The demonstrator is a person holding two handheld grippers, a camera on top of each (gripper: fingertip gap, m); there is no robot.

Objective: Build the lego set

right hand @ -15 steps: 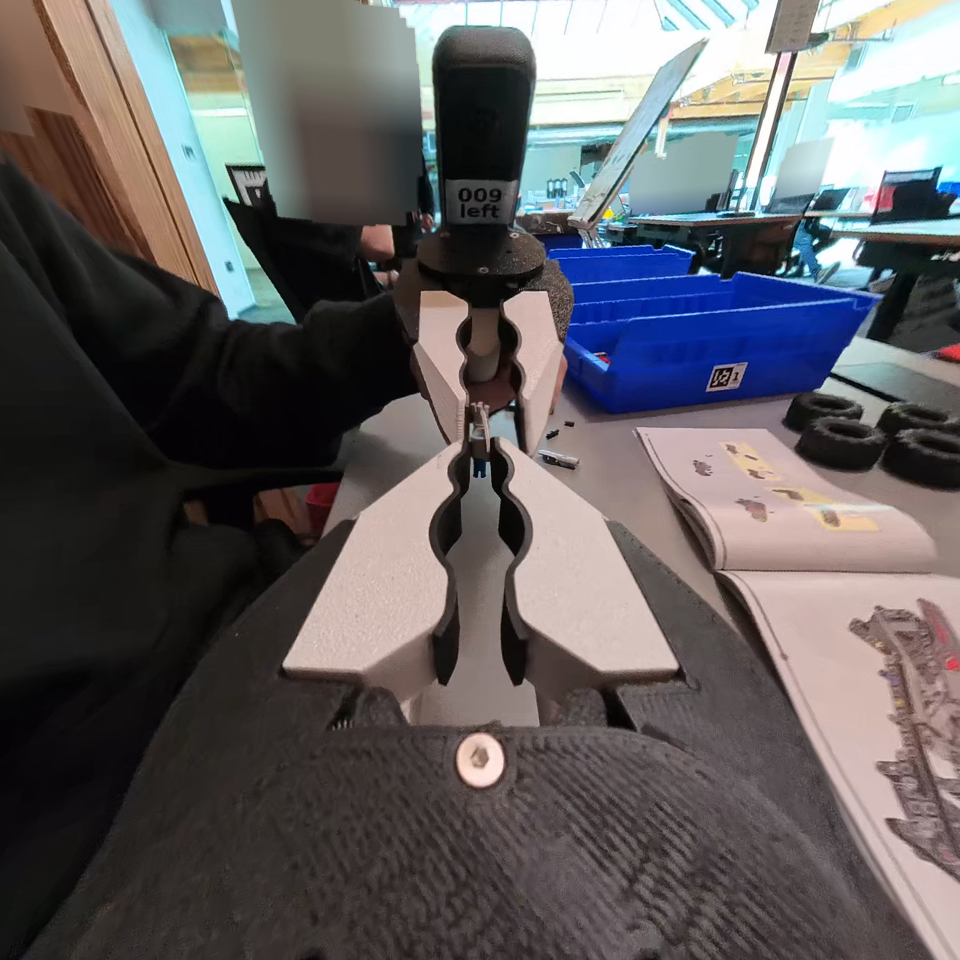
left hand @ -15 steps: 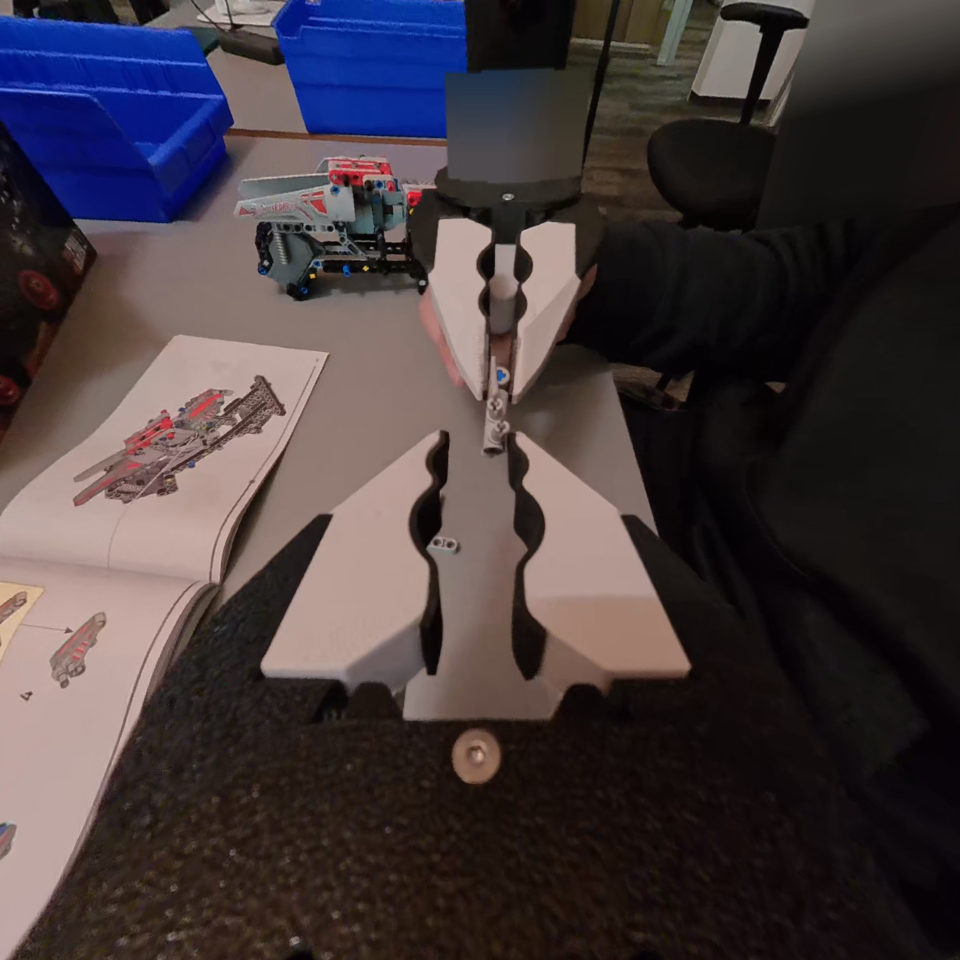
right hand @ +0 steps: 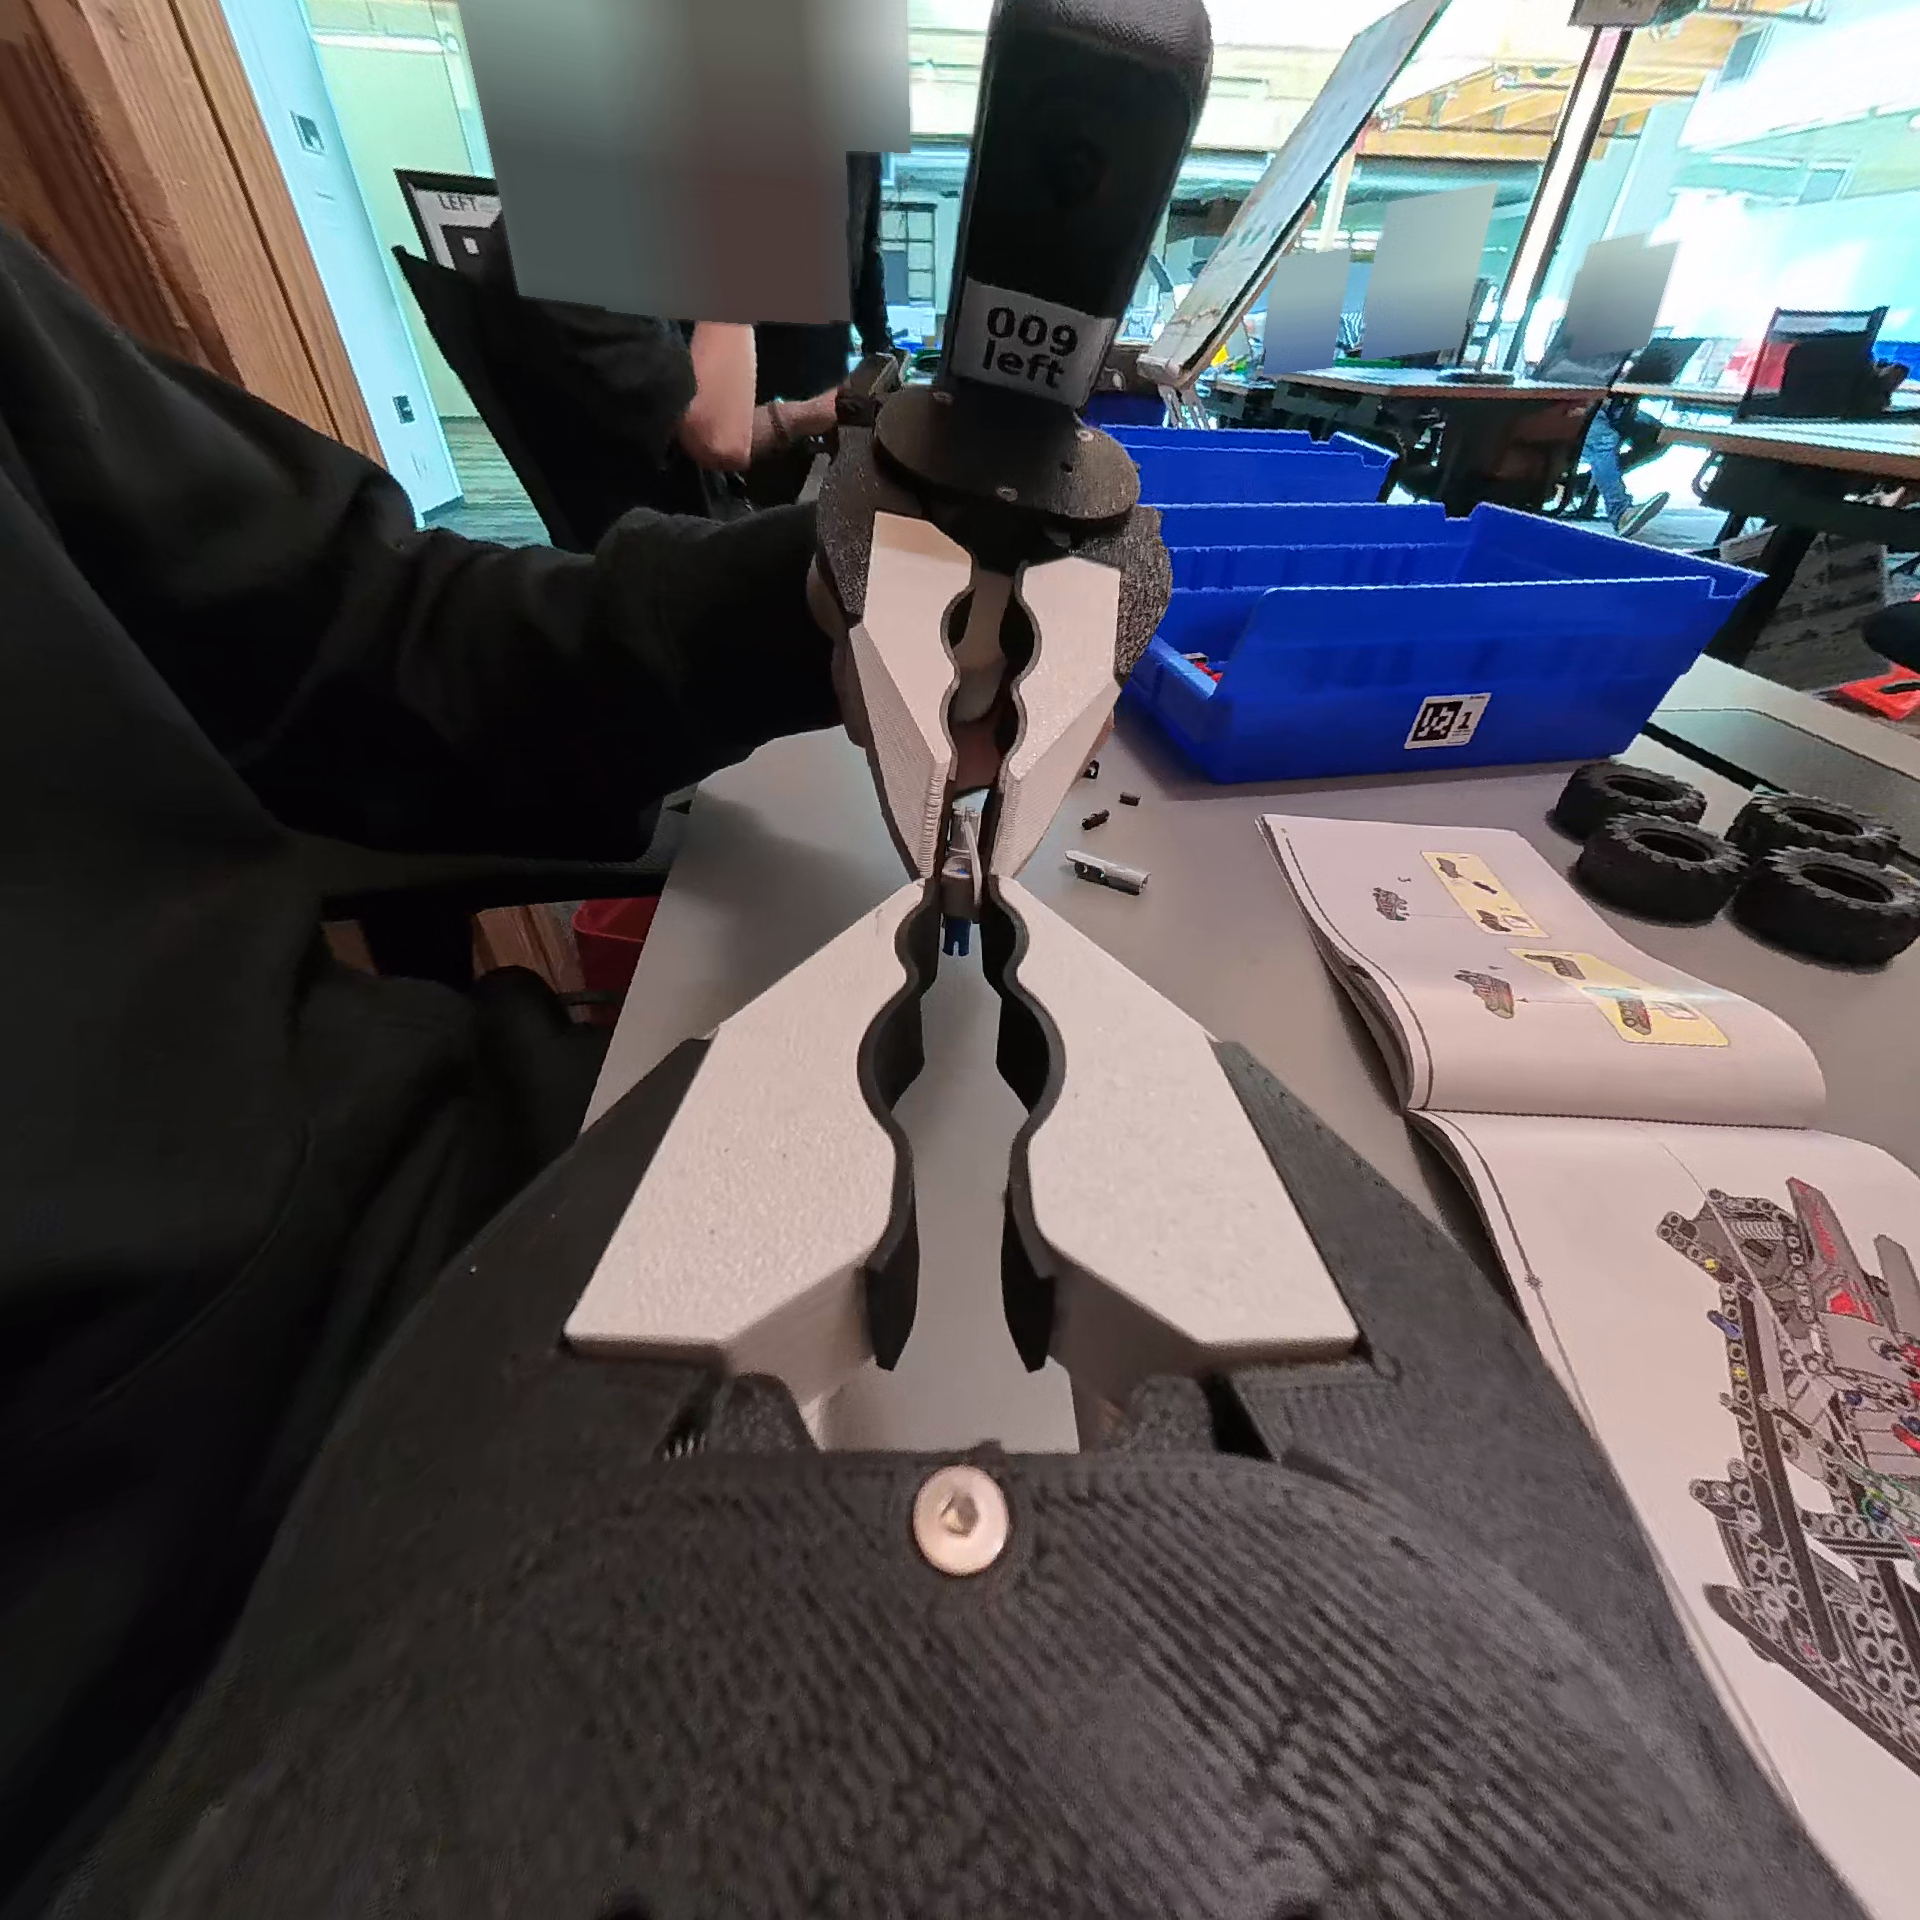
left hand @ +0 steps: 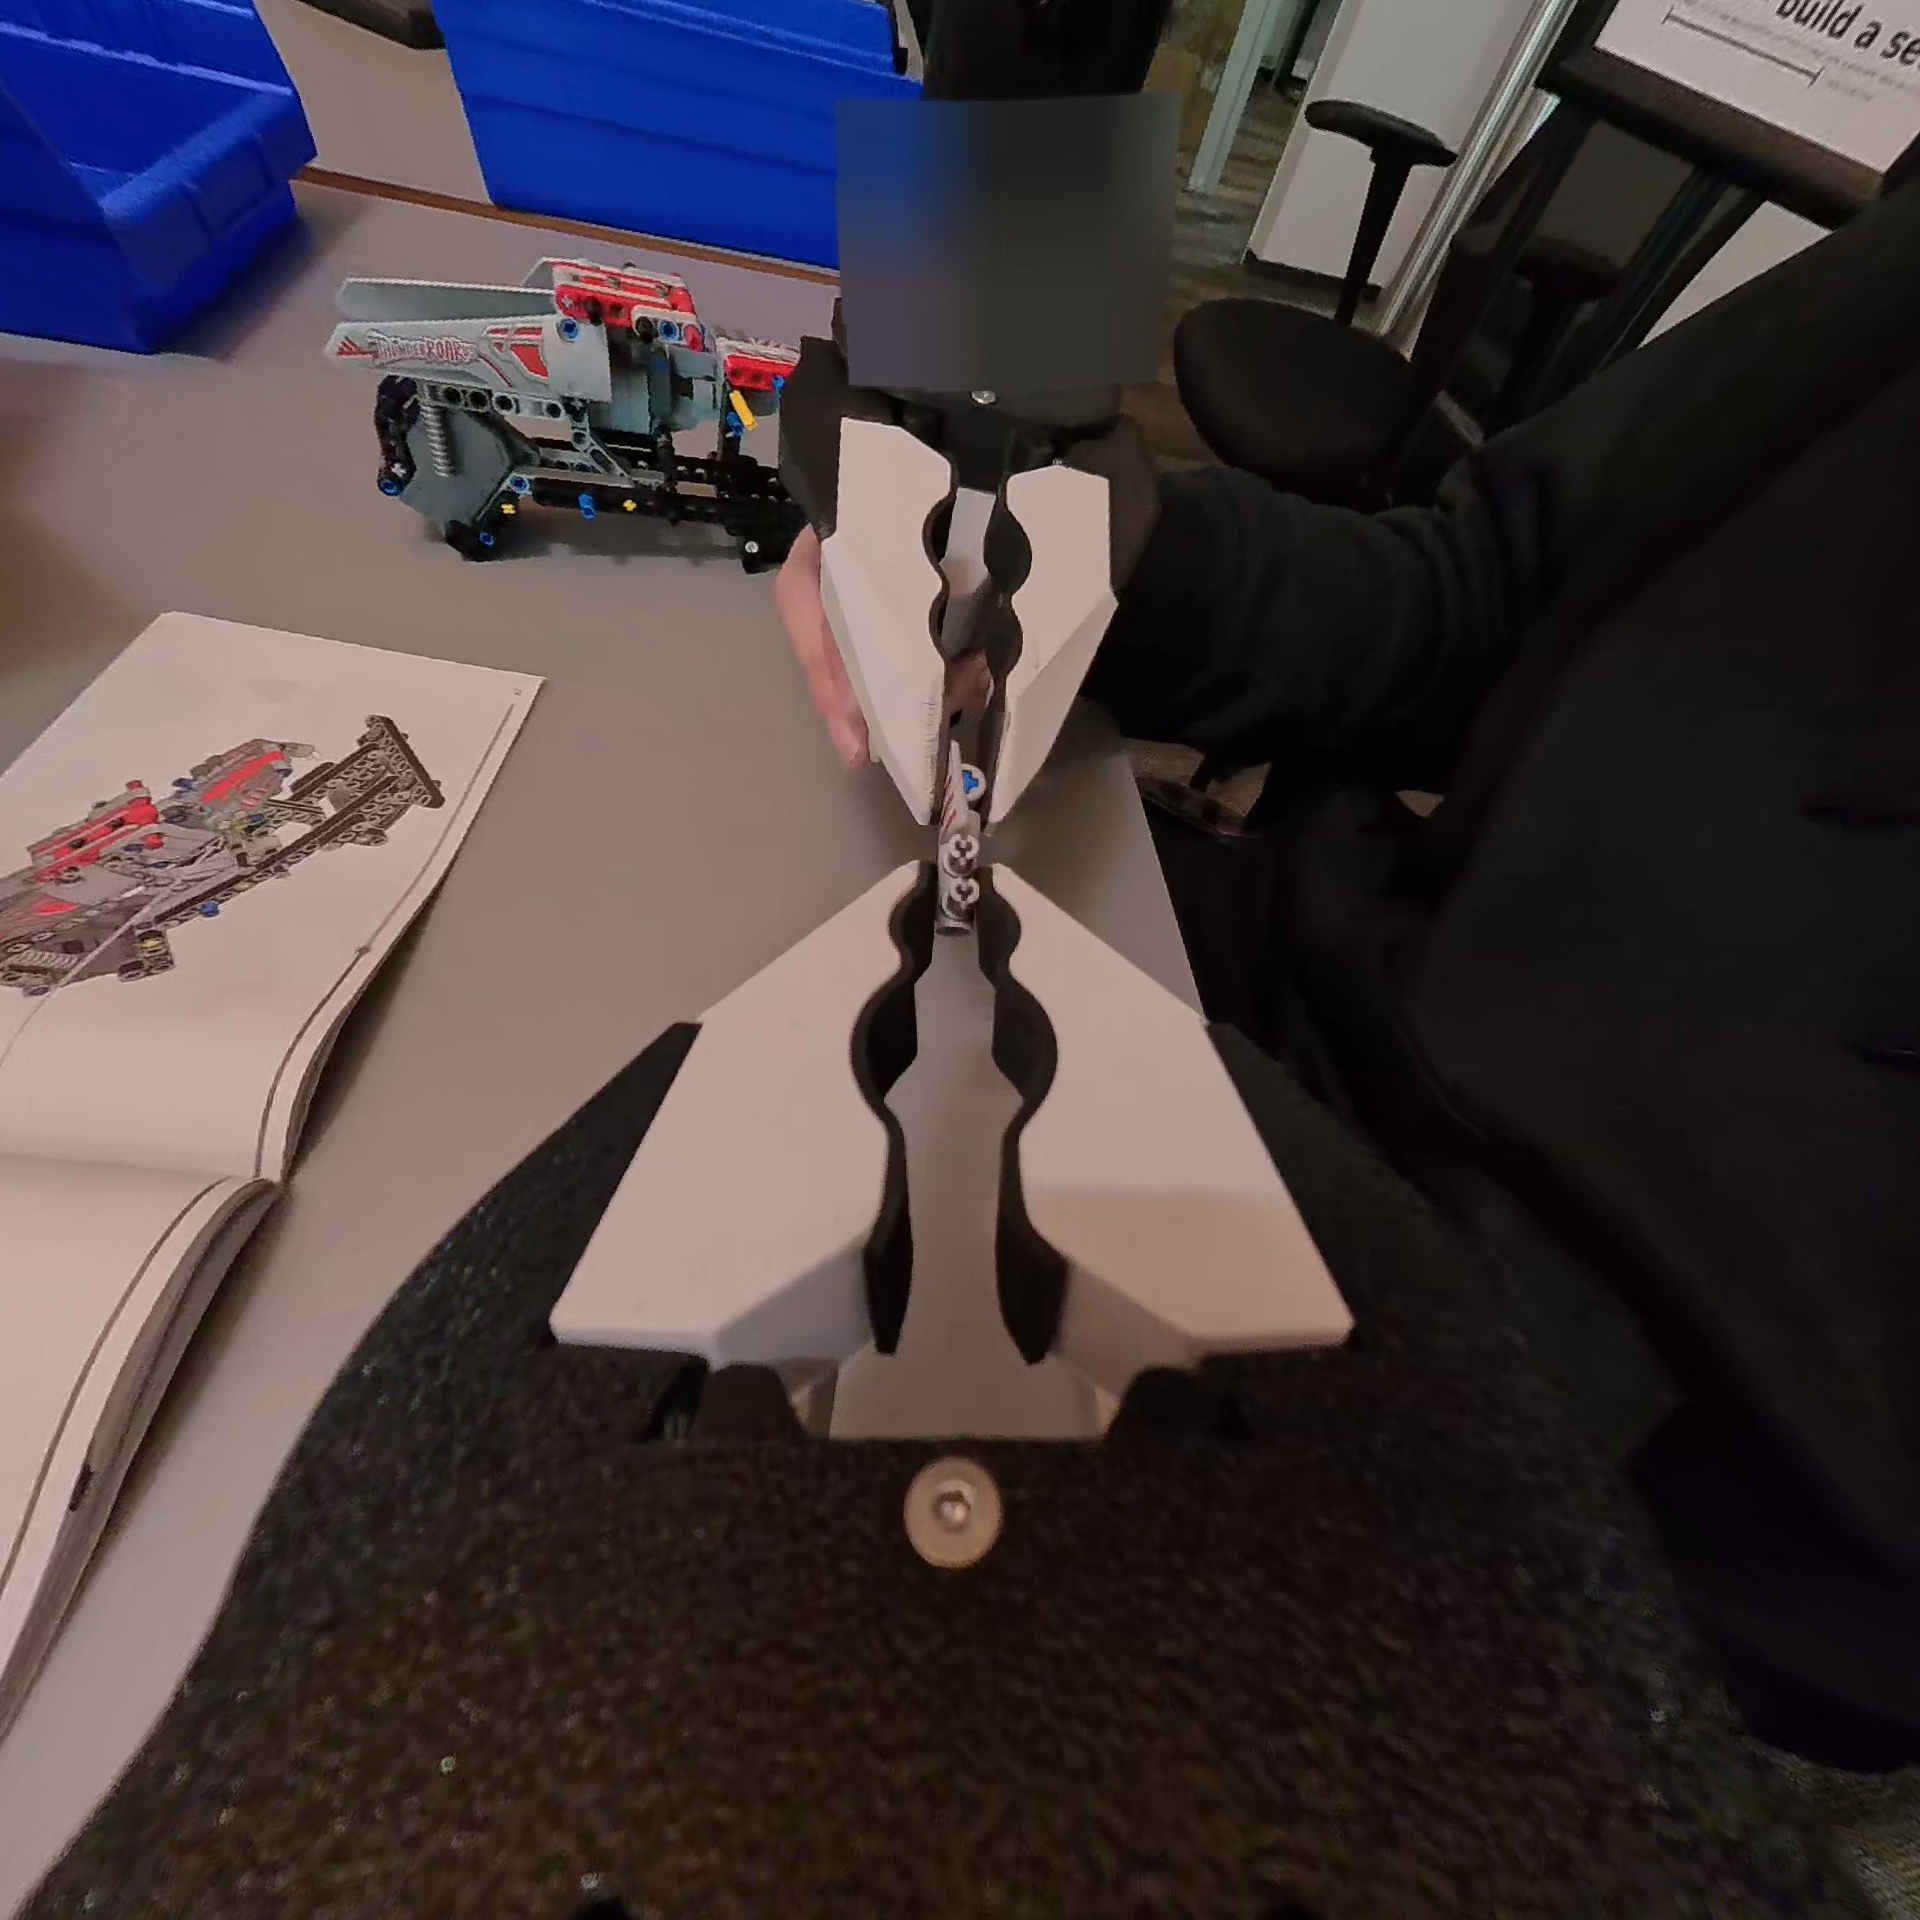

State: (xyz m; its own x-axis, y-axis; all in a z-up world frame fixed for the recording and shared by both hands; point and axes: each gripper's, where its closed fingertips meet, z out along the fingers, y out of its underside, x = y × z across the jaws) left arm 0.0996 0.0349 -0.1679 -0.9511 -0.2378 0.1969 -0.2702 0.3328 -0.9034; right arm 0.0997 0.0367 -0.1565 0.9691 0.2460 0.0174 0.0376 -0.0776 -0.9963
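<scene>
**Two claws meet tip to tip on one small Lego piece**

The left gripper (left hand: 954, 883) and right gripper (right hand: 958, 891) face each other above the grey table (left hand: 644, 665), fingertips almost touching. Between them sits a short light-grey Technic beam (left hand: 956, 868) with a blue pin (right hand: 956, 935) on it. The right claw is closed to a narrow slit on the beam's far end. The left claw's tips are nearly closed alongside the near end, though whether they grip it cannot be told. Beyond the left claw and to its left stands the part-built red and grey Lego vehicle (left hand: 561, 416). The open instruction booklet (left hand: 239, 894) lies beside that claw, left. Black tyres (right hand: 1745, 873) sit right of the right claw.
</scene>
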